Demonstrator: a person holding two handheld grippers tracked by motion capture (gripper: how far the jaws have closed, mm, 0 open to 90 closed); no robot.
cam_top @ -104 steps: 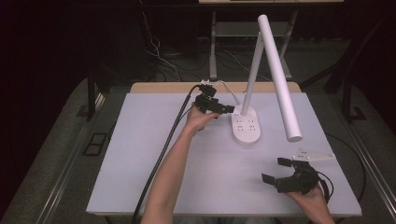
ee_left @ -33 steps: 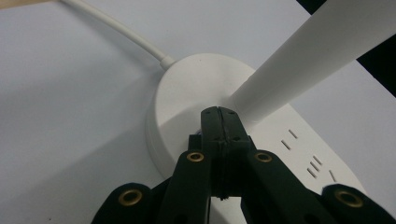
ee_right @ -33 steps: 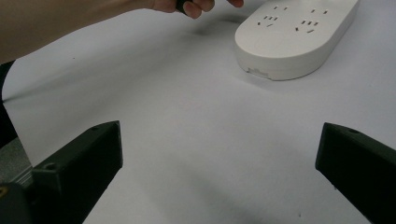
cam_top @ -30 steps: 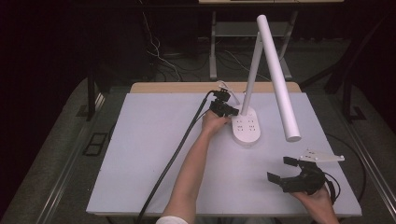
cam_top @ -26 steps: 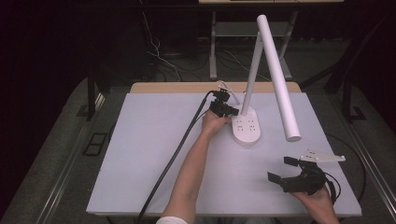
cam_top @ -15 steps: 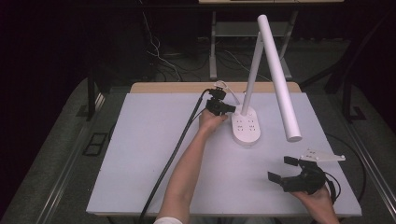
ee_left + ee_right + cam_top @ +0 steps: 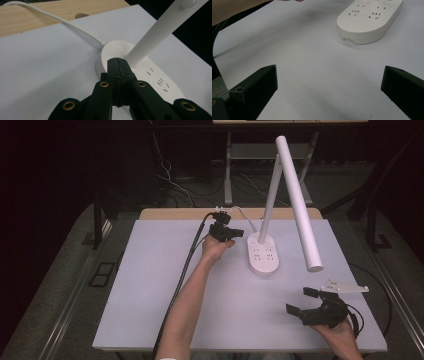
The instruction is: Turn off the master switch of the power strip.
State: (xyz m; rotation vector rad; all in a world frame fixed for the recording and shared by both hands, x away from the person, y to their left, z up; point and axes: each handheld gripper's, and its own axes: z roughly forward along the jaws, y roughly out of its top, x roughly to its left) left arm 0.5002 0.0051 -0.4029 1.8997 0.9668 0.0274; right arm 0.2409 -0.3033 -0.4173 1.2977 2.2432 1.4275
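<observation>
The left claw [image 7: 231, 233] has its jaws pressed together with nothing between them, and in the left gripper view its tip [image 7: 117, 65] sits at the rear end of the lamp base [image 7: 140, 75], just in front of where the slanted white stem [image 7: 155, 35] rises out of it. Whether the tip actually touches the base, I cannot tell. The step in hand looks like a press with the closed tip on the end of the base nearest the stem, probably at a switch there, though no button can be made out. The next move calls for a short, straight push down from the claw, kept clear of the stem just beyond it and of the white cord [image 7: 62, 22] running off to its far left.

The right claw [image 7: 315, 306] rests low near the front right of the desk [image 7: 150, 285], jaws spread wide and empty. Ahead of it and well apart lies the socket end of the lamp base [image 7: 368, 20].

The desk is a plain pale sheet, bare apart from the lamp, with a strip of wood edge [image 7: 175, 213] at its far side. The lamp's long white head [image 7: 299, 205] slopes down over the desk's right half. Beyond the desk the room is dark, with a metal stand [image 7: 235, 165] and loose cables [image 7: 167, 175] on a grey floor.
</observation>
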